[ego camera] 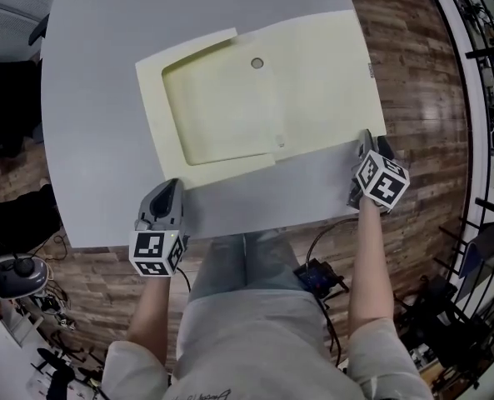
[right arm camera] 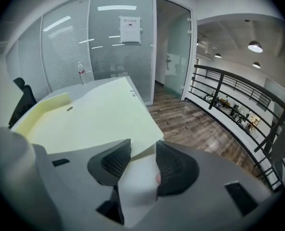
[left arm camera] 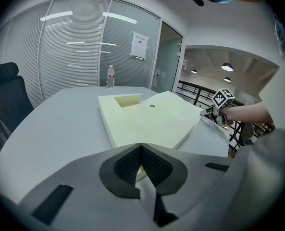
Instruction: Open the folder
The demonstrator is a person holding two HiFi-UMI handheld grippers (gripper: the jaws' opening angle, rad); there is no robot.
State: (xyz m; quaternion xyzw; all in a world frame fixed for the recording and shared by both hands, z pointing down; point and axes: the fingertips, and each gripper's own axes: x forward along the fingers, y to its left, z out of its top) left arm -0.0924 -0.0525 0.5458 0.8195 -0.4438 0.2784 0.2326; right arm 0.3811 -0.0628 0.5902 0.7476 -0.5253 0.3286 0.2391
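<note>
The pale yellow folder (ego camera: 321, 82) is lying on the smooth grey bench (ego camera: 88, 140), with its long near edge facing the person.

The left gripper (left arm camera: 141, 150) is sitting at the folder's near left corner with its jaws closed. Its ribbed black pads (left arm camera: 128, 165) are meeting at their tips. A sliver of yellow is showing in the slit behind the tips, but I cannot tell whether that corner is pinched or only lying underneath.

The right gripper (right arm camera: 140, 162) is waiting at the near right corner with its jaws partly apart. The point of the folder's corner is reaching in between the dark textured pads (right arm camera: 108, 162), and neither pad is pressing on it. A small pinkish spot beside the right-hand pad is too blurred to identify.

In the head view both hands are hiding behind the marker cubes, and the far bench edge is running out of the picture. From the left gripper view a seam is showing along the folder's near right edge. It looks like an upper sheet sitting slightly raised, though how far it is lifted is unclear.

The folder is looking like matte card. A deeper yellow rectangular panel (ego camera: 222, 102) is taking up its left half, with a small round hole (ego camera: 256, 62) just beyond the panel's far right corner. A tiny tab (ego camera: 369, 70) on the right edge is too small to read.

A clear bottle (left arm camera: 110, 76) is standing at the far end of the bench, and a black chair (left arm camera: 5, 97) is standing at the left. Wood plank flooring (ego camera: 413, 73) is showing past the bench.
</note>
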